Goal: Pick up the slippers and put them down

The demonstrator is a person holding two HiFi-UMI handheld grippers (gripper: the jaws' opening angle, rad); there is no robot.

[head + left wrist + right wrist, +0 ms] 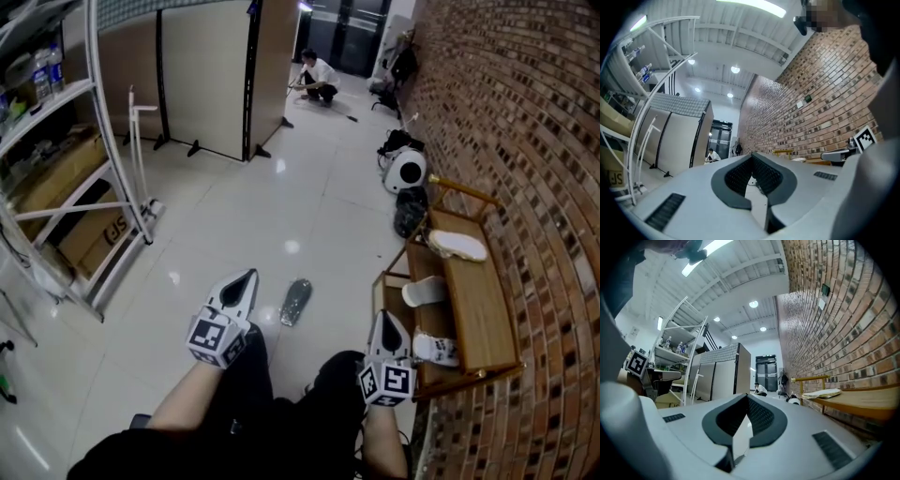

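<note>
- Head view: left tongs (249, 277) and right tongs (385, 319) both point away from the person holding them, over a pale tiled floor (281, 216).
- Left gripper view: left tongs (752, 158) are pressed together at the tips, with nothing pinched.
- Right gripper view: right tongs (745, 398) also meet at the tips and are empty.
- A dark slipper (296, 302) lies on the floor between the two tongs. It is at 4 o'clock from the left tips and 9 o'clock from the right tips, touching neither.
- A wooden rack (483, 314) stands against the brick wall (525, 141), at 3 o'clock from the right tongs.
- A white slipper (457, 246) lies on the rack's top board. The right gripper view shows it too (822, 393).
- A second white slipper (425, 292) and a third white slipper (436, 349) sit on the lower level. The third is just beside the right tongs.
- Metal shelving (94, 141) is at 10 o'clock in the head view, and a crouching person (319, 80) is at 12 o'clock, far off.
</note>
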